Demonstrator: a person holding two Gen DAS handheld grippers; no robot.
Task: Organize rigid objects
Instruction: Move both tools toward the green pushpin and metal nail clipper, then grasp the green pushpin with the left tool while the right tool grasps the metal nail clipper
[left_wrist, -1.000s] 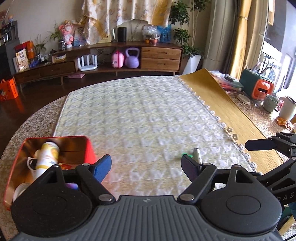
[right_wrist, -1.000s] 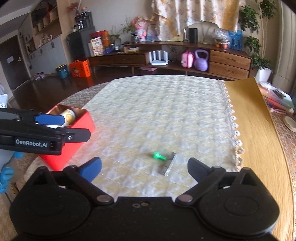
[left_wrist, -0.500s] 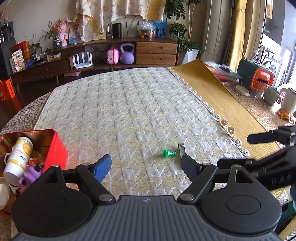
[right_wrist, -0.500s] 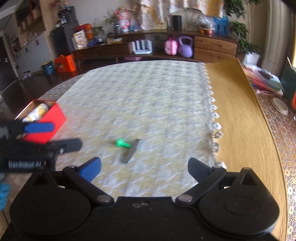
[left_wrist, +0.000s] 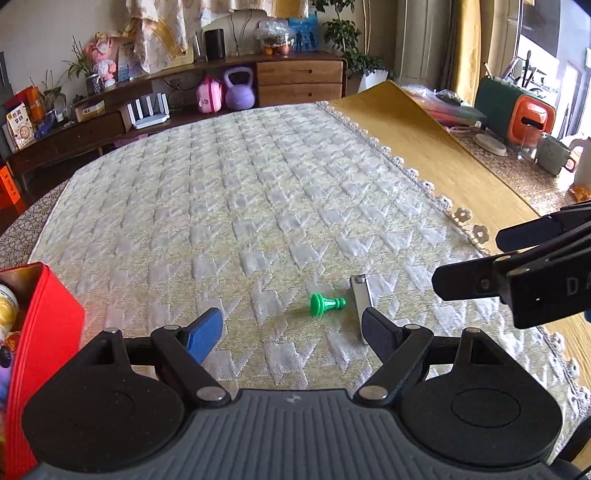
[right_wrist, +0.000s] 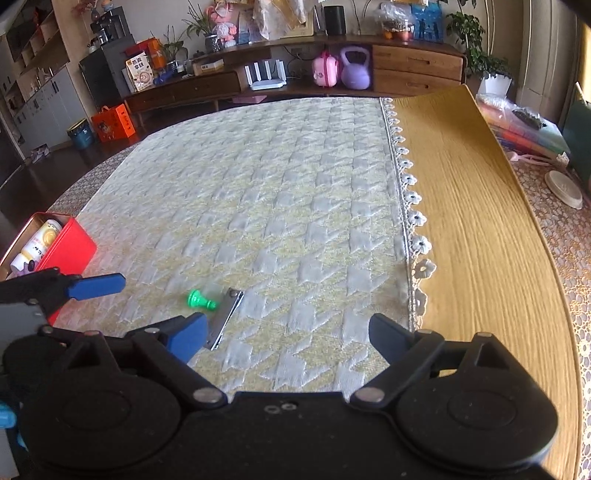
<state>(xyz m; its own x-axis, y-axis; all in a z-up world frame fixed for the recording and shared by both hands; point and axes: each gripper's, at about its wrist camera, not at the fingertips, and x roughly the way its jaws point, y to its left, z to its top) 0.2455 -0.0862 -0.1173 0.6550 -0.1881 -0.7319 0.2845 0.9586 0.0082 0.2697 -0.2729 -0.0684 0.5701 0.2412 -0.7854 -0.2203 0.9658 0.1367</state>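
Observation:
A small green pawn-shaped piece (left_wrist: 325, 304) (right_wrist: 199, 299) lies on its side on the quilted cloth, with a flat silver metal strip (left_wrist: 361, 297) (right_wrist: 227, 312) right beside it. My left gripper (left_wrist: 291, 332) hovers open just short of the pawn, nothing between its fingers. My right gripper (right_wrist: 288, 334) is closing its wide jaws; the strip's near end lies by its left finger and no pad presses on it. From the left wrist view the right gripper (left_wrist: 467, 258) reaches in from the right. A red tin box (left_wrist: 40, 332) (right_wrist: 70, 240) holding a cream bottle stands at the left.
The quilted cloth (left_wrist: 240, 184) covers most of the table, and its lace edge meets a yellow mat (right_wrist: 472, 221) on the right. Mugs and an orange appliance (left_wrist: 530, 118) stand at the far right. A low wooden sideboard (right_wrist: 332, 74) runs along the back wall.
Both grippers came down and closer to the pawn and strip, which now look larger and nearer. The red box slid to the left edge of the left view. The right jaws narrowed slightly.

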